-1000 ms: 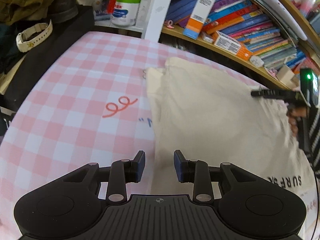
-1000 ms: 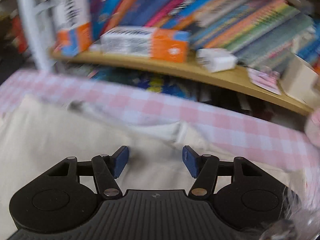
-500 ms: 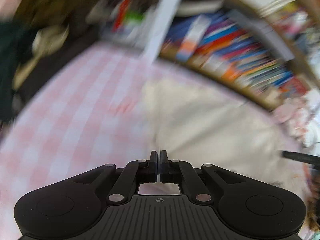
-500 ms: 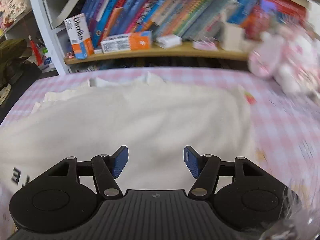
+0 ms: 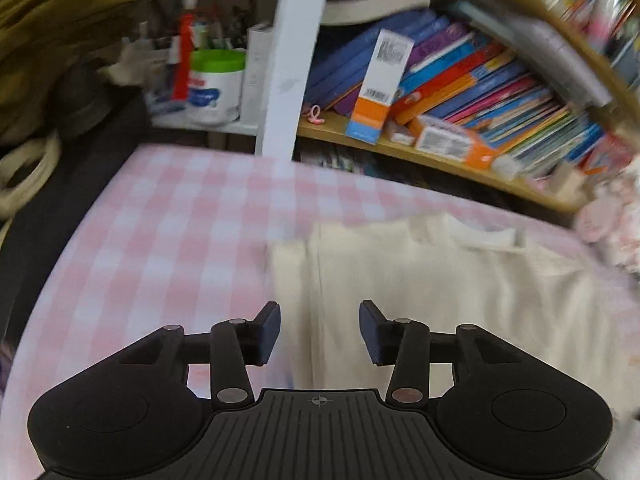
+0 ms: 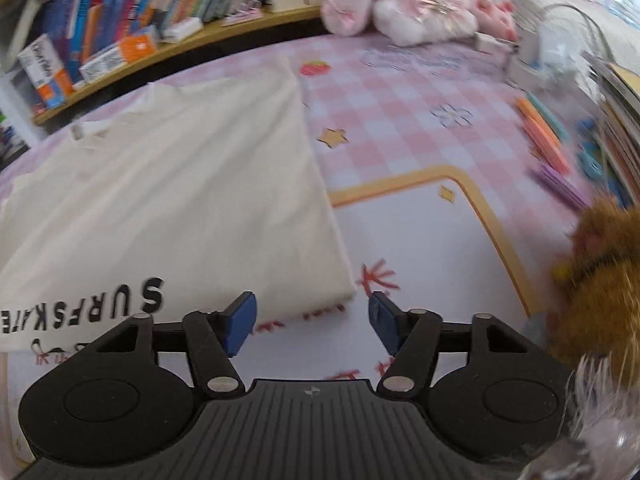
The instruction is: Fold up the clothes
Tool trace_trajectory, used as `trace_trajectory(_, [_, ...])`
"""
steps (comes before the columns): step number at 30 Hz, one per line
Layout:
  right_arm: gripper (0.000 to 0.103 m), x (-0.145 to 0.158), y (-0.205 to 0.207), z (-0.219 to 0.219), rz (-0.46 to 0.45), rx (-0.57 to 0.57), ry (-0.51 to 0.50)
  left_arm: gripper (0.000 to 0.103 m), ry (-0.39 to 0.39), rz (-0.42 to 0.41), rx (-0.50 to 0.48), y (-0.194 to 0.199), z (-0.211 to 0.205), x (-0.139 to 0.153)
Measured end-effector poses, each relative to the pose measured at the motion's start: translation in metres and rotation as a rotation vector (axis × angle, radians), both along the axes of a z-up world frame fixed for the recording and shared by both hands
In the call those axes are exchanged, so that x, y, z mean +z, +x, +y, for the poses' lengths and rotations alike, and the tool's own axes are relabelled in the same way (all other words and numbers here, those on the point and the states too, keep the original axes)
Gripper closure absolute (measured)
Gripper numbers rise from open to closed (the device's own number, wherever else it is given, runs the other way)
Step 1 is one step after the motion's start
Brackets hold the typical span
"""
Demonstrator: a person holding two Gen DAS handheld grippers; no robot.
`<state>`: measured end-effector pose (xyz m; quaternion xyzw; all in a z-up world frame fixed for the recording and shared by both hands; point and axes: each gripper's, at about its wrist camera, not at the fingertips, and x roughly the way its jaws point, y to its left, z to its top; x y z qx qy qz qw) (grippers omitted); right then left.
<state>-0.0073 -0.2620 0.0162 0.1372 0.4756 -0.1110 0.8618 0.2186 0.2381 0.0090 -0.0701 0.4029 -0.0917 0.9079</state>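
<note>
A cream T-shirt (image 6: 172, 200) with black lettering lies folded lengthwise on the pink checked cloth (image 6: 400, 92). In the left wrist view the same shirt (image 5: 460, 288) shows its collar end toward the shelf. My left gripper (image 5: 319, 332) hovers over the shirt's left folded edge; its jaws are opening and nothing is pinched between them. My right gripper (image 6: 312, 322) hangs above the shirt's near right corner, jaws closing slowly, with only the printed mat under the gap and no cloth between the pads.
A wooden shelf (image 5: 440, 156) packed with books runs behind the table, with a white post (image 5: 292, 60) and a green-lidded tub (image 5: 216, 84). Pink plush toys (image 6: 400, 4), coloured pens (image 6: 548, 136) and a brown furry toy (image 6: 600, 276) sit to the right.
The left gripper shut half a second ago and has opened again, moving along the shirt's left edge. The right gripper swept from the collar end to the shirt's near right corner.
</note>
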Motion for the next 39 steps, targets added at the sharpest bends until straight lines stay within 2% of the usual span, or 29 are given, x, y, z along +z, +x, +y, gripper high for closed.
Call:
trace_trajectory(3, [0.061, -0.005, -0.005, 0.003, 0.019, -0.040, -0.008, 0.060, 0.055, 0.013, 0.002, 0.048, -0.019, -0.011])
trace_trajectory(6, [0.068, -0.010, -0.008, 0.011, 0.032, -0.030, -0.029, 0.060, 0.072, 0.029, -0.006, 0.076, -0.029, -0.022])
trace_trajectory(9, [0.070, -0.011, -0.008, 0.014, 0.038, -0.034, -0.051, 0.063, 0.098, 0.062, -0.036, 0.095, -0.032, -0.034])
trace_trajectory(11, [0.071, -0.011, -0.007, 0.013, 0.043, -0.039, -0.052, 0.095, 0.099, 0.054, -0.076, 0.098, -0.035, -0.038])
trace_trajectory(12, [0.072, -0.011, -0.007, 0.013, 0.046, -0.040, -0.053, 0.095, 0.109, 0.030, -0.087, 0.095, -0.035, -0.035])
trace_trajectory(15, [0.074, -0.010, -0.006, 0.012, 0.050, -0.038, -0.052, 0.096, 0.068, -0.164, -0.020, 0.074, -0.024, -0.011])
trace_trajectory(16, [0.074, -0.010, -0.006, 0.011, 0.050, -0.040, -0.050, 0.096, 0.046, -0.189, 0.026, 0.071, -0.017, -0.009])
trace_trajectory(18, [0.075, -0.010, -0.006, 0.011, 0.054, -0.039, -0.050, 0.095, 0.026, -0.111, 0.058, 0.082, -0.007, -0.021])
trace_trajectory(19, [0.075, -0.010, -0.005, 0.011, 0.057, -0.037, -0.052, 0.090, 0.016, -0.072, 0.074, 0.088, -0.002, -0.027])
trace_trajectory(21, [0.073, -0.009, -0.004, 0.012, 0.066, -0.025, -0.054, 0.088, 0.049, 0.025, 0.074, 0.098, -0.005, -0.041])
trace_trajectory(22, [0.072, -0.009, -0.003, 0.012, 0.070, -0.017, -0.053, 0.083, 0.070, 0.061, 0.067, 0.101, -0.006, -0.047])
trace_trajectory(23, [0.071, -0.009, -0.003, 0.011, 0.072, -0.012, -0.042, 0.077, 0.075, 0.053, 0.072, 0.098, -0.007, -0.046])
trace_trajectory(25, [0.069, -0.005, -0.003, 0.007, 0.061, -0.012, -0.019, 0.071, 0.051, 0.010, 0.118, 0.083, -0.002, -0.038])
trace_trajectory(27, [0.067, 0.000, -0.004, 0.002, 0.040, -0.015, -0.008, 0.071, -0.019, -0.039, 0.122, 0.064, 0.003, -0.027])
trace_trajectory(28, [0.067, 0.003, -0.003, -0.001, 0.022, -0.019, -0.004, 0.071, -0.068, -0.057, 0.087, 0.047, 0.001, -0.022])
trace_trajectory(30, [0.065, 0.010, 0.000, -0.008, -0.008, -0.025, 0.005, 0.071, -0.090, -0.060, 0.001, 0.022, -0.009, -0.019])
trace_trajectory(31, [0.065, 0.012, 0.003, -0.011, -0.016, -0.024, 0.009, 0.071, -0.077, -0.055, -0.036, 0.003, -0.017, -0.018])
trace_trajectory(34, [0.062, 0.014, 0.014, -0.016, -0.024, -0.006, 0.005, 0.070, -0.067, -0.026, -0.083, -0.042, -0.032, -0.021])
trace_trajectory(39, [0.059, 0.003, 0.023, -0.018, -0.001, 0.010, 0.040, 0.058, -0.057, 0.037, -0.044, -0.103, -0.049, -0.030])
